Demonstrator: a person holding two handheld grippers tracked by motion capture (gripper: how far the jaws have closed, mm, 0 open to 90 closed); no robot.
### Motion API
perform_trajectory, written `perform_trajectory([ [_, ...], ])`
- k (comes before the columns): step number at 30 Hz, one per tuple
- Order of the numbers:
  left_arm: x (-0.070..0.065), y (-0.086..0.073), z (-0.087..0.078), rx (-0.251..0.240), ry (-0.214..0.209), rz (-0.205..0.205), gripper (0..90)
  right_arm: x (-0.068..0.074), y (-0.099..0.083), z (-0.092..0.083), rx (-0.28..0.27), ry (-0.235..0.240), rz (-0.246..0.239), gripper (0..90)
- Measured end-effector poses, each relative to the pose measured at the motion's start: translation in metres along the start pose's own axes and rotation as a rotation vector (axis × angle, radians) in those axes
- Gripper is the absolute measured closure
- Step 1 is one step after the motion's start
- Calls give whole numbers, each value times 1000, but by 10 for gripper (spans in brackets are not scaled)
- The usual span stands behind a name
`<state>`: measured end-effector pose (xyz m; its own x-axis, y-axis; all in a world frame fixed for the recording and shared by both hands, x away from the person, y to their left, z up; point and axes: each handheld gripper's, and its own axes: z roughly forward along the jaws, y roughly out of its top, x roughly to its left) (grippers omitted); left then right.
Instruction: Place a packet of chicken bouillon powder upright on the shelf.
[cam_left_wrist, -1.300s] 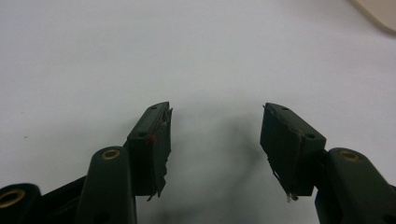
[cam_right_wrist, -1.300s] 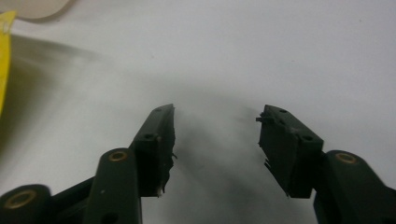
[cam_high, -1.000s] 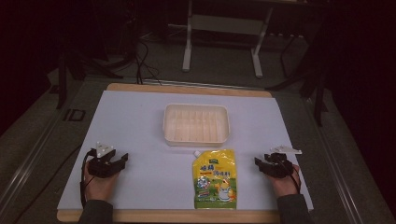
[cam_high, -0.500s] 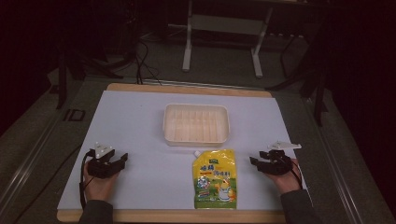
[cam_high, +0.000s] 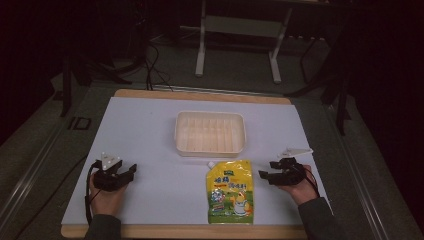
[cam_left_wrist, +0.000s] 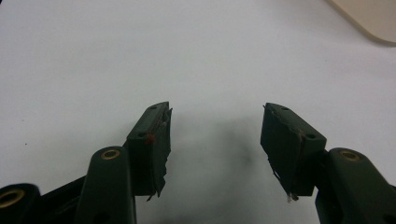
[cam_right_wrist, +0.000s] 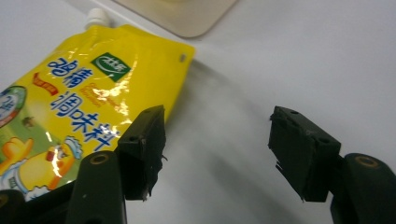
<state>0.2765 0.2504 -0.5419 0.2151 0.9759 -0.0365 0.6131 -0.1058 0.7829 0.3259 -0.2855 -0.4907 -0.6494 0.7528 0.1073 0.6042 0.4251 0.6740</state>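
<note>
A yellow spouted pouch (cam_high: 229, 190) with a cartoon chick and blue print lies flat near the table's front edge, its white cap toward the tray; its upper part shows in the right gripper view (cam_right_wrist: 70, 102). My right gripper (cam_high: 265, 175) hovers just right of the pouch, pointing at it, open, its jaws having just been opening with nothing between them (cam_right_wrist: 217, 149). My left gripper (cam_high: 131, 170) rests at the front left, open over bare white surface (cam_left_wrist: 215, 140).
A shallow cream plastic tray (cam_high: 210, 132) stands at the table's middle, behind the pouch; its corner shows in both gripper views (cam_right_wrist: 187, 18) (cam_left_wrist: 369, 18). A white mat (cam_high: 150, 125) covers the wooden table. Dark floor, cables and a stand lie beyond the far edge.
My right gripper has lifted a little and shifted left toward the pouch, with its jaws spread wider. The left gripper and the pouch have stayed put.
</note>
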Motion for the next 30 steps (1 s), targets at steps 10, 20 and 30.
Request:
perform_trajectory([
  [10,0,0,0,-1,1,3,424,10,11,14,27,48,-46,364],
  [20,-1,0,0,2,2,6,425,14,20,27,56,63,-85,363],
  [30,0,0,0,0,-3,6,425,15,22,41,83,79,-95,347],
])
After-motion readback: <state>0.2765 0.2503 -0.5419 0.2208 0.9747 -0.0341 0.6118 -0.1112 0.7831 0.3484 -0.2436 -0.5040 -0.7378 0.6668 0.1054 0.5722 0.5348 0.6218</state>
